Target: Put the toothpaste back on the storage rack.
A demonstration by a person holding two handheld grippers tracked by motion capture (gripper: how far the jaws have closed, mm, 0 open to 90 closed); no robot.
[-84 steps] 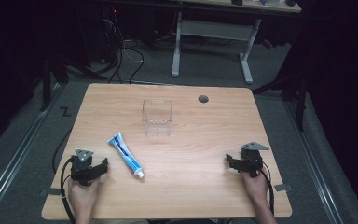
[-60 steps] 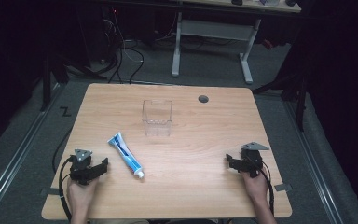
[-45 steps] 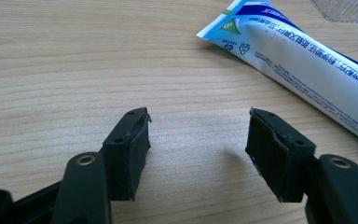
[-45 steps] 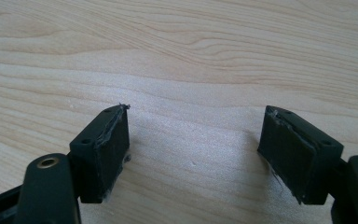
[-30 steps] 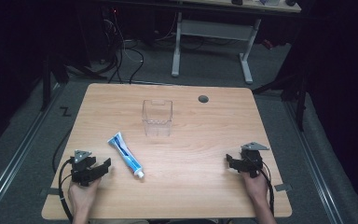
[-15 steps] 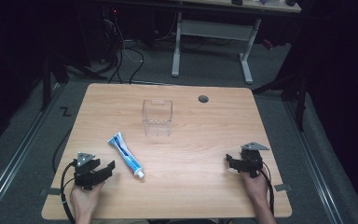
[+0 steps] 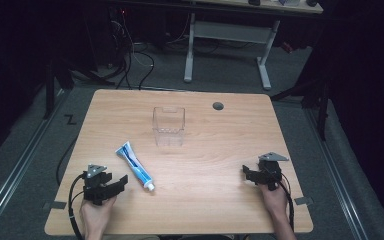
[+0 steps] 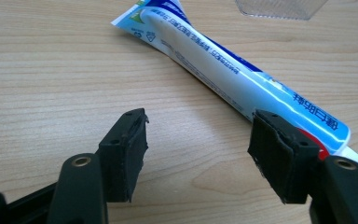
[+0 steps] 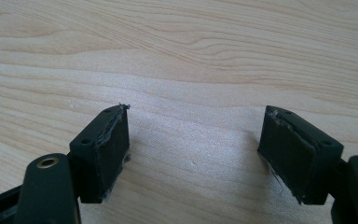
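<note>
Left tongs (image 7: 116, 183): held in the person's left hand (image 7: 96, 216) at about 7 o'clock on the counter, pointing toward 2 o'clock; jaws spread apart with nothing between them, only bare wood in the gap in the left gripper view (image 8: 198, 158).
Left tongs and tube: the tips sit just beside the cap end of the toothpaste tube, not touching it; in the left gripper view the tube passes behind the right-hand jaw.
Right tongs (image 7: 249, 174): held in the person's right hand (image 7: 274, 199) at about 4 o'clock on the counter, pointing toward 9 o'clock; jaws wide apart over bare wood (image 9: 193, 149), gripping nothing.
Toothpaste tube (image 7: 134, 160): blue and white, lying flat on the counter at about 8 o'clock, crimped end toward 11 o'clock, white cap toward 5 o'clock.
Clear plastic container (image 7: 169, 126): upright near the counter's centre, at 1 o'clock from the tube, apart from it.
Counter (image 7: 210, 210): light wood, with a round cable hole (image 7: 218, 106) at about 1 o'clock.
</note>
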